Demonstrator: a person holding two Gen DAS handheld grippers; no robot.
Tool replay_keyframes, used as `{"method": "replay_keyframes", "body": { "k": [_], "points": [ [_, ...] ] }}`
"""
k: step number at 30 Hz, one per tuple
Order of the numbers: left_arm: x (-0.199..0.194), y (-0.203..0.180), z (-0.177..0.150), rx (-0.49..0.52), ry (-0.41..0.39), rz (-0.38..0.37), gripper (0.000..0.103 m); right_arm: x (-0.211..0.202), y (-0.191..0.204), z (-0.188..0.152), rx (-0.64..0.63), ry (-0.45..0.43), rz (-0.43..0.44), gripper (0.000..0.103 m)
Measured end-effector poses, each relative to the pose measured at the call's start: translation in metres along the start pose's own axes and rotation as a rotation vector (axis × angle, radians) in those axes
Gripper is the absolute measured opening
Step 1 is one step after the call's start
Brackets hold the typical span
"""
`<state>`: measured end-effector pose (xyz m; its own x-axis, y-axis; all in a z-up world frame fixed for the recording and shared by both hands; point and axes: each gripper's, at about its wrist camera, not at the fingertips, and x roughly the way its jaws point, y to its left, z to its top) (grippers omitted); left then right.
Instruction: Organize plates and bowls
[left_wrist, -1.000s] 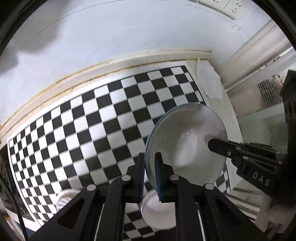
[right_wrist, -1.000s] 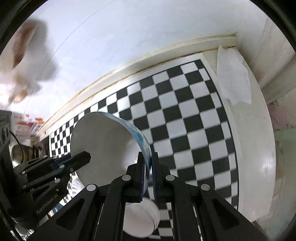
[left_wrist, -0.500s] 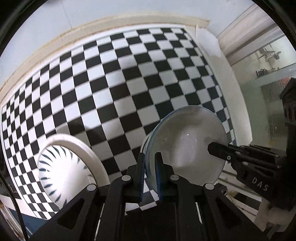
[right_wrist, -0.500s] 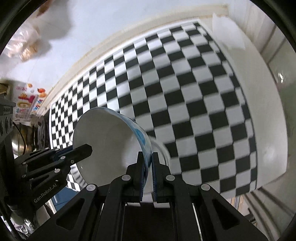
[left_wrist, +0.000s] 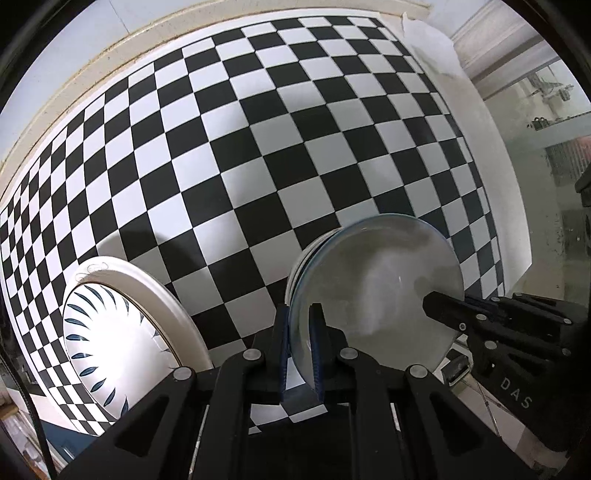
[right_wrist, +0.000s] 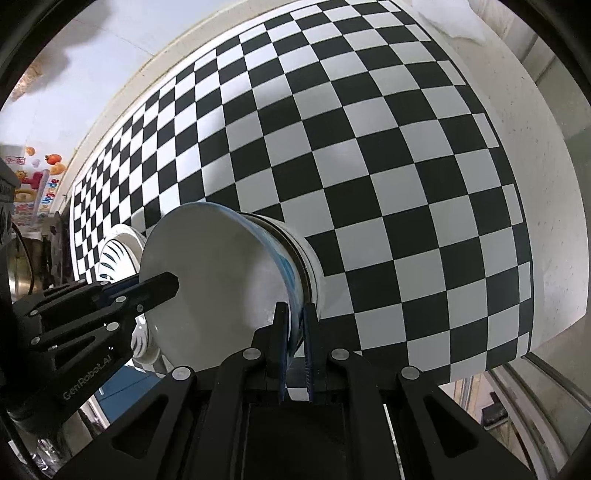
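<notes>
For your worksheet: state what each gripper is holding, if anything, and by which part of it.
Both hold one bowl by its rim, on opposite sides: the right gripper pinches the near edge in its own view, and the left gripper pinches the opposite edge.

Bright, sharp fisheye views, dark bowed edges.

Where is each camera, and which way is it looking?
Left wrist: sits on the left gripper, looking steeply down at the checkered table; its black fingers pinch the bowl rim.
Right wrist: sits on the right gripper, also looking down; its fingers pinch the same bowl's opposite rim.
Shared: the bowl, the patterned plate, the table, and each other's gripper.
</notes>
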<state>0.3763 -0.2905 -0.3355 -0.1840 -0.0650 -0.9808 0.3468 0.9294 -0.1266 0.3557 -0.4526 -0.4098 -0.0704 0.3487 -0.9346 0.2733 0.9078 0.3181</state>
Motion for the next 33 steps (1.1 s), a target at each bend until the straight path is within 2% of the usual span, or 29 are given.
{"method": "replay_keyframes", "body": {
  "k": [3, 8, 14, 17, 25, 33],
  "points": [
    [0.004, 0.0, 0.0, -0.006, 0.016, 0.002, 0.009, 0.002, 0.003, 0.002, -0.013, 0.009, -0.02, 0.01],
    [-0.006, 0.001, -0.003, -0.006, -0.003, 0.002, 0.01, 0.001, 0.004, 0.005, -0.013, 0.017, -0.034, 0.013],
    [-0.049, 0.008, -0.027, 0.008, -0.11, 0.026, 0.01, -0.016, 0.009, -0.009, -0.025, -0.01, -0.053, 0.014],
    [-0.068, 0.014, -0.05, 0.01, -0.16, 0.041, 0.01, -0.033, 0.018, -0.03, -0.041, -0.065, -0.077, 0.014],
    [-0.096, 0.032, -0.104, -0.002, -0.221, 0.057, 0.01, -0.071, 0.052, -0.093, -0.086, -0.199, -0.135, 0.015],
    [-0.122, 0.029, -0.136, 0.01, -0.278, 0.038, 0.011, -0.106, 0.075, -0.14, -0.09, -0.304, -0.162, 0.015]
  ]
}}
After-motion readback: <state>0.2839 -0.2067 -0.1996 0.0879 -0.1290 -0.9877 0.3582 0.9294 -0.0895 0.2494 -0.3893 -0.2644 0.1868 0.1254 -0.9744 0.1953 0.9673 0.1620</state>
